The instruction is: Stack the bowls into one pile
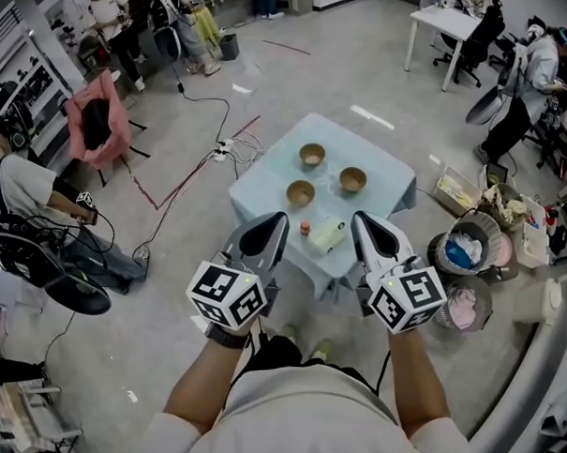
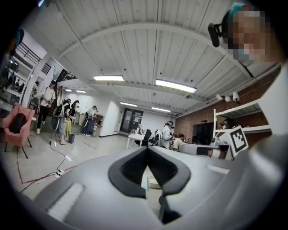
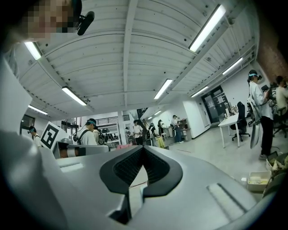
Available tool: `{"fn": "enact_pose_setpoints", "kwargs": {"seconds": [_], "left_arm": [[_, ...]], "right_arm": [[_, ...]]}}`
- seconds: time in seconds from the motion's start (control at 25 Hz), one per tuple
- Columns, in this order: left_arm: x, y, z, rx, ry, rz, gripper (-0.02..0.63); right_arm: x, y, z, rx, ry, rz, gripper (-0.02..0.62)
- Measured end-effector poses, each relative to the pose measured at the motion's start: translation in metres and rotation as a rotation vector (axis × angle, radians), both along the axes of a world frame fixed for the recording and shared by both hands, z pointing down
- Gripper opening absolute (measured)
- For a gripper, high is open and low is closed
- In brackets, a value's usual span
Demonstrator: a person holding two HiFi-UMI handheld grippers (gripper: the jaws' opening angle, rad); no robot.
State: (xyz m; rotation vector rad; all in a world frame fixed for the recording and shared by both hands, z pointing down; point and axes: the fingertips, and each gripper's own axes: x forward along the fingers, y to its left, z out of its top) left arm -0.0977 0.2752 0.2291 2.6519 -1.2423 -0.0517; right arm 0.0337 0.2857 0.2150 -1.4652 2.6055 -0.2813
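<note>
Three brown bowls stand apart on a small pale-blue table [image 1: 385, 184]: one at the back [image 1: 311, 155], one to the right [image 1: 353, 179] and one nearer the front [image 1: 301, 193]. My left gripper [image 1: 276, 220] [image 2: 146, 149] and right gripper [image 1: 361, 218] [image 3: 143, 147] are held side by side short of the table's near edge, well clear of the bowls. Both sets of jaws meet at the tips with nothing between them. The two gripper views look out across the room and up at the ceiling; no bowl shows clearly in them.
A small red-capped bottle [image 1: 305, 228] and a pale roll [image 1: 327, 236] lie at the table's near edge. Bins of rags [image 1: 470, 250] stand to the right, cables [image 1: 226, 150] trail on the floor at the left, and a pink chair [image 1: 98, 116] and several people are farther off.
</note>
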Motion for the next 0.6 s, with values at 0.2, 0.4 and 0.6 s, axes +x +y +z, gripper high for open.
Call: {"fn": "enact_pose_setpoints", "kwargs": {"seconds": [0.2,0.4,0.6], "left_arm": [[0.002,-0.019,0.012,-0.002,-0.018,-0.011,0.006],[-0.003,-0.053,0.029,-0.008,0.002,-0.012,0.006],[-0.006,-0.099,0.044,-0.009,0.006,0.008,0.006]], "right_arm": [[0.008,-0.023,0.013,-0.041,-0.014,0.013,0.009],[0.0,-0.055,0.033,-0.075,0.011,0.011,0.009],[-0.011,-0.101,0.051,-0.117,0.047,0.013,0.009]]}}
